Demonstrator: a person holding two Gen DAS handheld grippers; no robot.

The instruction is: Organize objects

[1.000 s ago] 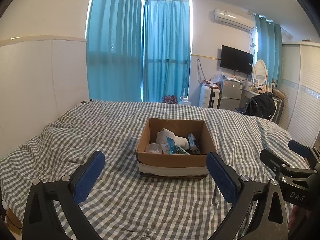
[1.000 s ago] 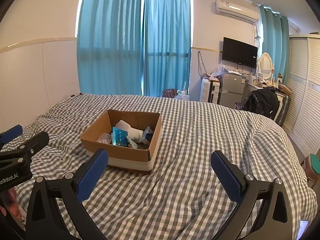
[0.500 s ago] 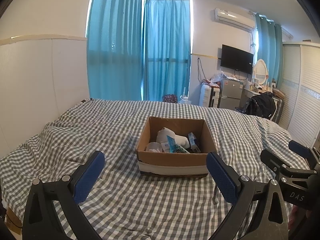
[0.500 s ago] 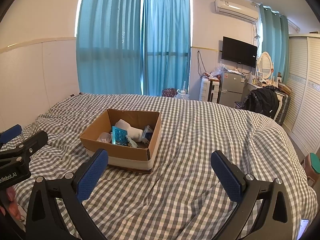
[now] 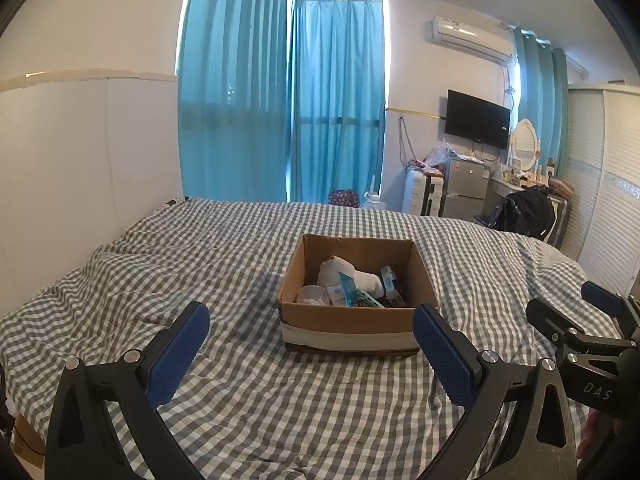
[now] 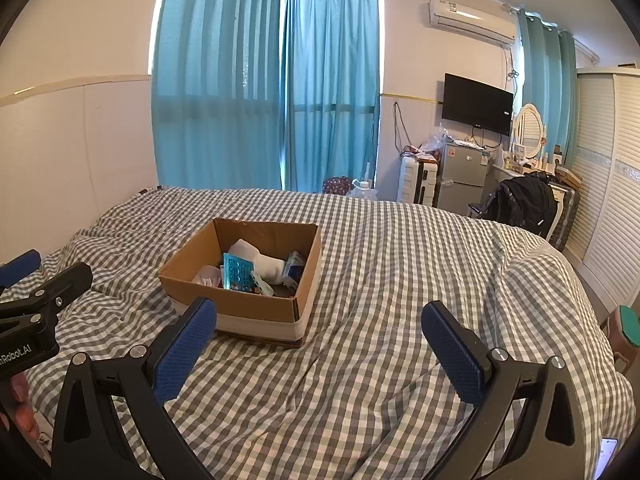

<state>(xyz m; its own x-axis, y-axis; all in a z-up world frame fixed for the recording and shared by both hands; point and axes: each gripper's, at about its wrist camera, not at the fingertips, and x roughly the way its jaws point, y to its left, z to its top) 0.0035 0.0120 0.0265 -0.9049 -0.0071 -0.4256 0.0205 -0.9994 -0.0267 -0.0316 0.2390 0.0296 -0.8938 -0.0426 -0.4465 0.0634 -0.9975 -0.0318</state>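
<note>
An open cardboard box (image 5: 352, 322) is set on a bed (image 5: 200, 264) covered in a grey-and-white checked sheet, near the middle of the mattress. Inside the box a white roll (image 5: 352, 274), a teal blister card (image 6: 237, 272), a small blue-and-white carton (image 5: 389, 284) and a clear cup (image 5: 310, 294) are seen, loosely heaped; the rest of the contents cannot be made out. The left gripper (image 5: 312, 344) is held low over the near part of the bed, level and pointed straight at the box, with its blue-padded fingers (image 5: 180, 354) spread wide apart and nothing between them. The box is framed between the two fingertips but lies beyond them, untouched. The right gripper (image 6: 320, 340) is held beside the left one, at a similar height and likewise level, aimed at bare sheet to the right of the box; its fingers (image 6: 454, 352) are also wide apart and empty. Each gripper is caught at the edge of the other's view. Behind the bed, teal curtains (image 5: 280, 100) are hung across the window, and a television (image 5: 477, 119) is mounted on the far wall.
</note>
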